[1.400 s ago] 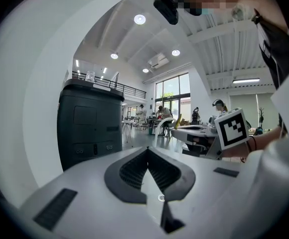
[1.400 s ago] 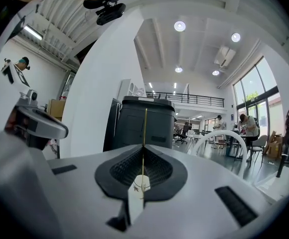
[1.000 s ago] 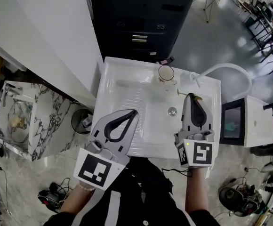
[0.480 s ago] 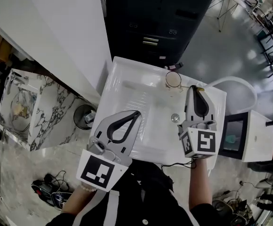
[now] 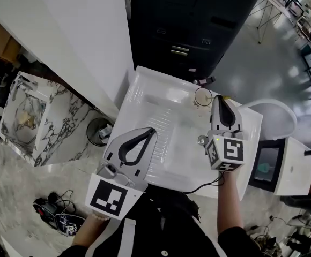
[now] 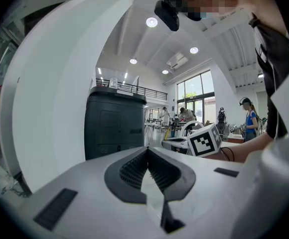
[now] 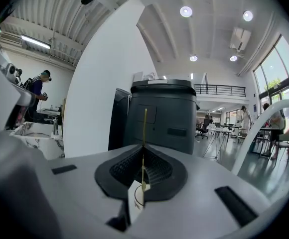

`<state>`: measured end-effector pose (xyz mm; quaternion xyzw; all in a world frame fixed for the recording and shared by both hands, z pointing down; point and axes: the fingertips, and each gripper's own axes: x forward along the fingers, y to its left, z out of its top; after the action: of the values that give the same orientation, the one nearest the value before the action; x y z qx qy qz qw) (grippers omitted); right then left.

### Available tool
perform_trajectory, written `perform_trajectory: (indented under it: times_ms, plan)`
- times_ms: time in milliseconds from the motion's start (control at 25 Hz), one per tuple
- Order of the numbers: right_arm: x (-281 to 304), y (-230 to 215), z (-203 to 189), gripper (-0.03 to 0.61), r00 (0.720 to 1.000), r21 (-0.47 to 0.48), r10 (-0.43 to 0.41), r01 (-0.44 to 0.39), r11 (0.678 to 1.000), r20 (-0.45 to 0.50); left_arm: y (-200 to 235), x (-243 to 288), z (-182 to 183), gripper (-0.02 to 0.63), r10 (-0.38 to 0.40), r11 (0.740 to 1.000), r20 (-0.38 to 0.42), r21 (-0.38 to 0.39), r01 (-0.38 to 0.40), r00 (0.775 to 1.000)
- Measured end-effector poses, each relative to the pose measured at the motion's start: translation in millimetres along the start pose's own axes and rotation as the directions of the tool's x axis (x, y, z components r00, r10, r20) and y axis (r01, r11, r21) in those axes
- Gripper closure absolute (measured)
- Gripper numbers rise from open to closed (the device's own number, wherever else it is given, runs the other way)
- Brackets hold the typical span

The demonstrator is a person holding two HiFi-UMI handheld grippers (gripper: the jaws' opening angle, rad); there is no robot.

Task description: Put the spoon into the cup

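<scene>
Plainly, our right gripper (image 5: 218, 98) is clamped on the thin gold spoon (image 7: 144, 126), whose stem sticks out past the closed jaw tips. Seen from above, that gripper's tip hangs just beside the cup (image 5: 202, 96), which stands near the far edge of the white table (image 5: 145, 98). Our left gripper (image 5: 152, 131) has its 2 jaws pressed together with nothing between them, over the table's near side.
</scene>
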<state>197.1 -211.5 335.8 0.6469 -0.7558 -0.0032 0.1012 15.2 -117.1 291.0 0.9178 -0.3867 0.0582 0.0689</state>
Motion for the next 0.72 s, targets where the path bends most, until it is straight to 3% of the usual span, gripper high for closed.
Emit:
perform_trajectory:
  times_ms: [720]
  plan:
    - [36, 0, -67, 0.571, 0.989, -0.043, 0.029, -0.035, 0.998, -0.146, 9, 2, -3, 0.614, 0.051, 0.999, -0.018, 0.002, -0.051, 0.999]
